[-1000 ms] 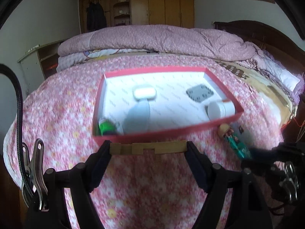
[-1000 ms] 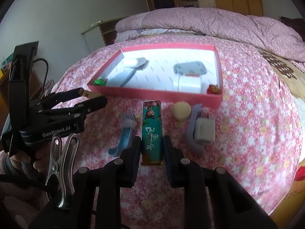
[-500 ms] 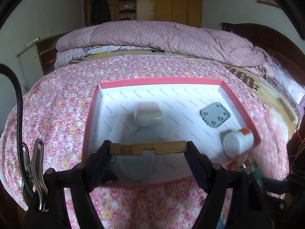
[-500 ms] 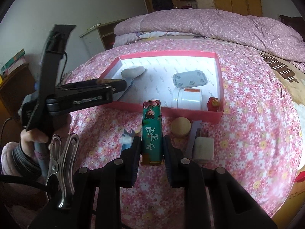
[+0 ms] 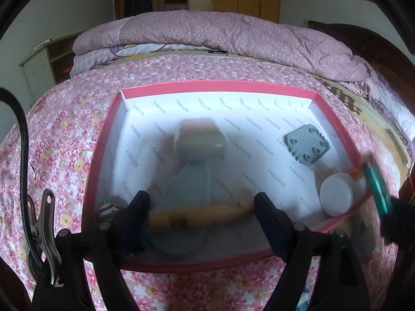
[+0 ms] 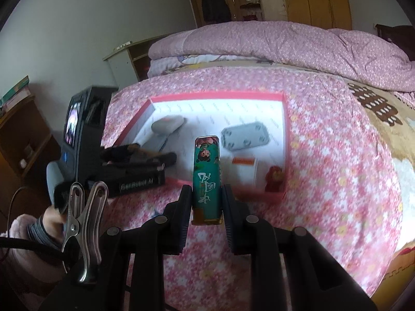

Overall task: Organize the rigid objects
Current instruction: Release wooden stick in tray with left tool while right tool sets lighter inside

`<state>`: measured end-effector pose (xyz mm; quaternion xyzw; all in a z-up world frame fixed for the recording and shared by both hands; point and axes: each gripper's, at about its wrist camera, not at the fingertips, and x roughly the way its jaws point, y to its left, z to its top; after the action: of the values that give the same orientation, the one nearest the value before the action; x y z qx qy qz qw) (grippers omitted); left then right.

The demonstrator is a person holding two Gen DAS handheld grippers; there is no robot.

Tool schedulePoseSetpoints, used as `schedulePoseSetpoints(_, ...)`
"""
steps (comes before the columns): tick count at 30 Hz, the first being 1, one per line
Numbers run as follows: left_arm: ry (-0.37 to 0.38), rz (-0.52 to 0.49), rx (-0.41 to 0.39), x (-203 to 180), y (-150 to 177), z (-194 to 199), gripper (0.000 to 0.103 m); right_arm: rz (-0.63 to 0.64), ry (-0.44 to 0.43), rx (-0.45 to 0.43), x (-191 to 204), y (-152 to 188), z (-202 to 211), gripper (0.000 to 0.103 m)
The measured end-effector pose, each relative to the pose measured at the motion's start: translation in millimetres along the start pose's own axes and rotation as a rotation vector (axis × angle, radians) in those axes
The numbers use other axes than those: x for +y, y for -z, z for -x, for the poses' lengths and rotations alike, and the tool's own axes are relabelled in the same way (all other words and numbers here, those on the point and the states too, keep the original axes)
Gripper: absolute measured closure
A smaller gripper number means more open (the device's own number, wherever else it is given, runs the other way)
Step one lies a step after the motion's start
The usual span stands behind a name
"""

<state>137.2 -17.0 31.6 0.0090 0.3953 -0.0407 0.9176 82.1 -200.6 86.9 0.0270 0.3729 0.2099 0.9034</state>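
My left gripper [image 5: 201,213] is shut on a flat wooden block [image 5: 199,213], held crosswise just inside the near wall of the red box [image 5: 218,86]. It also shows in the right wrist view [image 6: 140,155]. My right gripper [image 6: 206,199] is shut on a green printed tin [image 6: 206,173], held above the box's [image 6: 285,129] near edge. The tin shows blurred in the left wrist view [image 5: 377,185]. In the box lie a white case [image 5: 201,140], a pale blue scoop [image 5: 186,189], a grey studded plate [image 5: 307,145], a white jar [image 5: 337,194] and a small striped toy [image 5: 106,207].
The box sits on a pink flowered bedspread [image 6: 337,155]. A red figurine [image 6: 275,178] stands in the box's near right corner. A folded pink quilt [image 5: 220,33] lies behind, with a wooden headboard [image 5: 363,41] at right. A bedside cabinet [image 6: 124,59] stands at left.
Both grippers have moved forward toward the box. The left one now holds the wooden block inside the box's near wall. The right one has lifted the tin over the near edge.
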Motion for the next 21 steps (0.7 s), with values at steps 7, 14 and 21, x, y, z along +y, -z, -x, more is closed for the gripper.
schedulePoseSetpoints(7,0.001,0.005,-0.013,0.9,1.2,0.4,0.014,-0.022,0.033,-0.010,-16.0,-29.8,-15.7,0.079)
schedulePoseSetpoints(14,-0.001,0.006,-0.017,0.2,0.8,0.2,0.013,-0.075,0.069,0.009,-36.0,-56.1,-39.8,0.079)
schedulePoseSetpoints(21,-0.001,0.006,-0.020,0.5,0.9,0.2,0.012,-0.093,0.078,0.018,-43.7,-69.5,-53.3,0.079)
